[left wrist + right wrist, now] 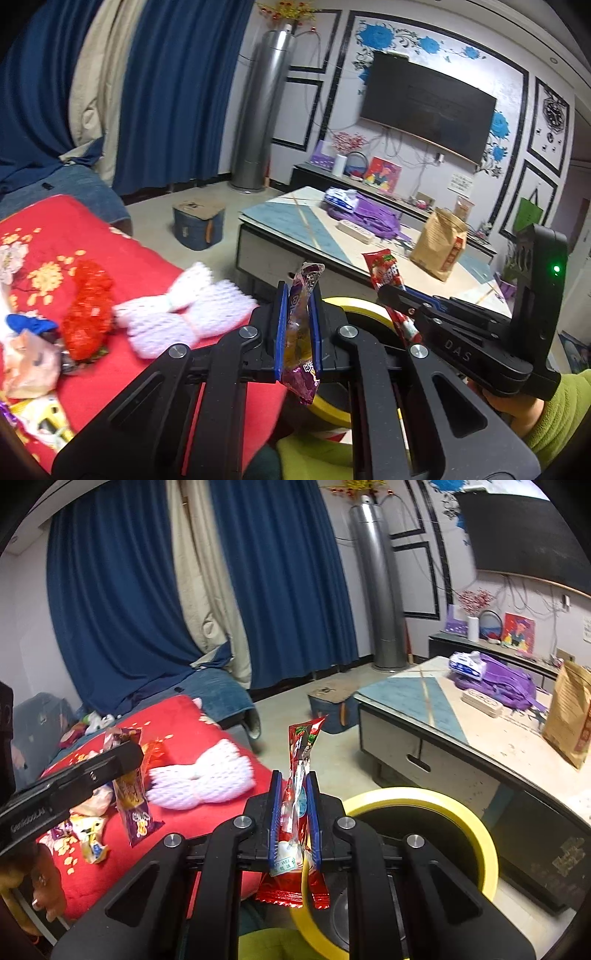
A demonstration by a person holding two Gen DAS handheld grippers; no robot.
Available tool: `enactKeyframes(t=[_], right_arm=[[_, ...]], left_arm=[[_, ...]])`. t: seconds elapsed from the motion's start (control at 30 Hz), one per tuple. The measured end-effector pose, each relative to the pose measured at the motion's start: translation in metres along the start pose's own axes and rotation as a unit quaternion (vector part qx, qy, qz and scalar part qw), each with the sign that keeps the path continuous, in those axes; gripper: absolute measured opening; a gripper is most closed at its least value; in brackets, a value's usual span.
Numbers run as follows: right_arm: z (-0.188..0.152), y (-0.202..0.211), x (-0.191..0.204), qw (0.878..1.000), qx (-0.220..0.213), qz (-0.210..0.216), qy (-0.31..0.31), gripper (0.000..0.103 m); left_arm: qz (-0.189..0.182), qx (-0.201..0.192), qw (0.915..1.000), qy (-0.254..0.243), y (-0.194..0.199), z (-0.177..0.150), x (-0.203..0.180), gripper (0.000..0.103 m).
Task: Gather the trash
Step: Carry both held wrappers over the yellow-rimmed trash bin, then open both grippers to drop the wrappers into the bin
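My left gripper [298,291] is shut on a purple snack wrapper [301,332], held upright over the edge of the red cushion [122,258]. It also shows in the right wrist view [133,801]. My right gripper [293,779] is shut on a red snack wrapper [301,775], also seen in the left wrist view [386,275]. A yellow-rimmed trash bin [461,819] stands just below and right of both grippers; its rim shows in the left wrist view [364,306]. More trash lies on the cushion: white foam netting [184,314], red netting [86,310] and small wrappers [90,834].
A low coffee table [417,698] stands to the right with a purple bag [506,683], a white power strip [482,701] and a brown paper bag [569,716]. A blue stool [199,225] is on the floor. Blue curtains [122,590] hang behind the sofa.
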State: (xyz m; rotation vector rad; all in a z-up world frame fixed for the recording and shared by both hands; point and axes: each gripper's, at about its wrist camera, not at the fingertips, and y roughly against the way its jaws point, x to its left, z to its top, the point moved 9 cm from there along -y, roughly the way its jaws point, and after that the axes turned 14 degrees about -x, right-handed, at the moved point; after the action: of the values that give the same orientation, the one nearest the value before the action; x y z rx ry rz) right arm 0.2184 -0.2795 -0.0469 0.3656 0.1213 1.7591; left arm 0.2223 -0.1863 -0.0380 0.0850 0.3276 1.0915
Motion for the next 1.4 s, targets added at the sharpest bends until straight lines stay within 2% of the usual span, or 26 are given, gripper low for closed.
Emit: enactKeyframes(t=[0.43,0.77,1.17,1.4], right_arm=[[-0.016,0.004,-0.074,0.997,0.008,-0.074,-0.025,0.013],[-0.039,-0.006,-0.104,0.994,0.035,-0.1,-0.038,0.013],[-0.058,-0.014,-0.125,0.988,0.072,-0.119,-0.062,0.015],[-0.063,-0.016,-0.132,0.985,0.081,-0.13,-0.078,0.016]], left_arm=[[-0.059,0.041,0.9973,-0.011,-0.045,-0.037,-0.047,0.006],[-0.09,0.067,0.9935,-0.021,-0.076,-0.064,-0.069,0.006],[-0.094,0.117,0.9886,-0.008,-0.112,-0.097,-0.068,0.007],[-0.094,0.125,0.9877,-0.009,-0.12,-0.102,-0.066,0.007]])
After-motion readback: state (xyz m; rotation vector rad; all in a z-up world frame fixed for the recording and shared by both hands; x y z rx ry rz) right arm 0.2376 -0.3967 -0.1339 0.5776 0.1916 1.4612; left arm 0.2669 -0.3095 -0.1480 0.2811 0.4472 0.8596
